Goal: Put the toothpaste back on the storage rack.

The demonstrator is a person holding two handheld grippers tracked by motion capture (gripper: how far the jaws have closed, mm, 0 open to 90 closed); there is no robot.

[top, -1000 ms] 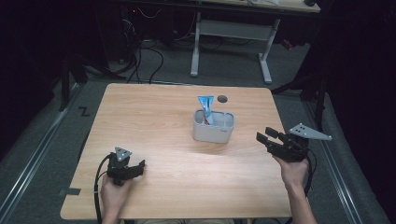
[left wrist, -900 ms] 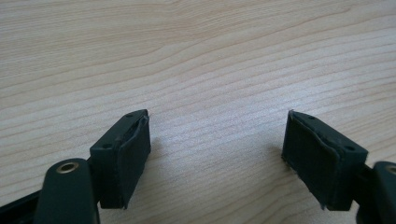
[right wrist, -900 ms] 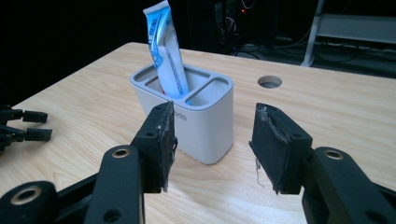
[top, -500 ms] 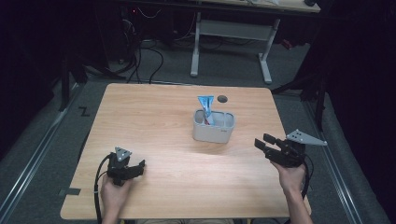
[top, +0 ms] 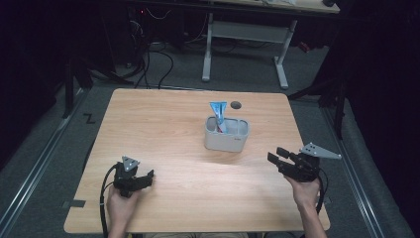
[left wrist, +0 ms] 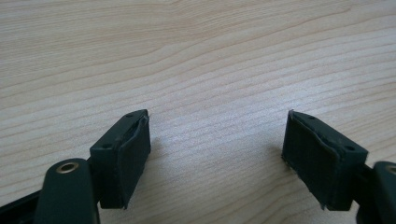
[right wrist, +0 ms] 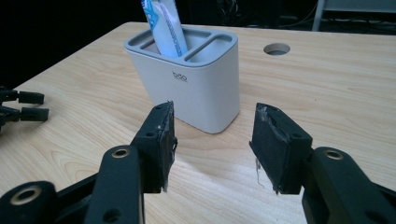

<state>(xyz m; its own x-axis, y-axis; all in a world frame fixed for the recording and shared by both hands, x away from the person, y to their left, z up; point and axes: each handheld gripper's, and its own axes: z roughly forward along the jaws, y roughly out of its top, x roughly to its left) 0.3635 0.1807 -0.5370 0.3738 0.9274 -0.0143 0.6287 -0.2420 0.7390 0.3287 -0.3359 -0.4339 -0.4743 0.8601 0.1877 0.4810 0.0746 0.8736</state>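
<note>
Tabletop (top: 168,124) of pale wood carries a white holder (top: 227,134) with two compartments, standing upright a little beyond the middle and toward the right. A blue and white tube (top: 218,115) stands in the holder's left compartment as the high view shows it, leaning slightly and rising above the rim; the other compartment looks empty from the right gripper view. A round hole (top: 236,104) in the wood lies just behind the holder.

The right gripper (top: 277,156) sits near the tabletop's right edge, held in the person's right hand (top: 304,191), well apart from the holder and aimed toward it. Its fingers (right wrist: 161,140) are spread with nothing between them; in the right gripper view the holder (right wrist: 191,79) stands beyond the gap, with the tube (right wrist: 163,28) sticking up out of it.

The left gripper (top: 146,177) rests low over the near left part of the tabletop, in the person's left hand (top: 119,203), far from the holder. Its fingers (left wrist: 133,154) are also spread wide, and only bare wood grain shows between them in the left gripper view. A black cable (top: 103,198) loops from that gripper back toward the near edge.
</note>
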